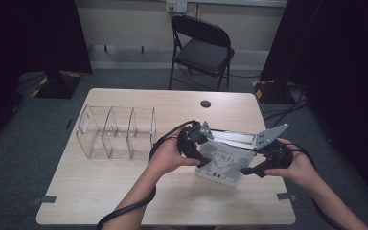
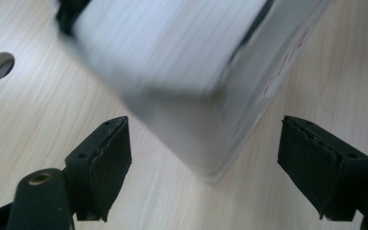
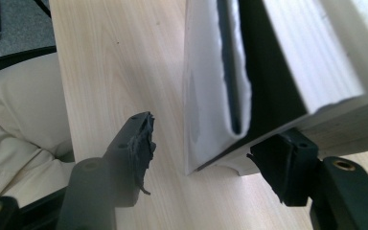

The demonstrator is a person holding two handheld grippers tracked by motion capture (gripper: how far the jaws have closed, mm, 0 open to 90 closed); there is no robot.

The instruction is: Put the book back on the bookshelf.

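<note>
Tilting above the wooden surface (image 1: 124, 191), a white book (image 1: 223, 163) is flanked by the left tongs (image 1: 202, 162) and the right tongs (image 1: 247, 170).

The book is seen between the two tongs, its lower edge towards the person and its page block raised behind. The left tongs are spread wide; in the left gripper view the book's blurred corner hangs between and beyond the two pads (image 2: 103, 165), neither of which is touched by it. The right tongs are also apart: in the right gripper view one pad (image 3: 287, 160) is set against the underside of the book's corner, while the other pad stands clear of the cover. A clear divided organizer (image 1: 117, 132) is seen well to the left of the left tongs.
</note>
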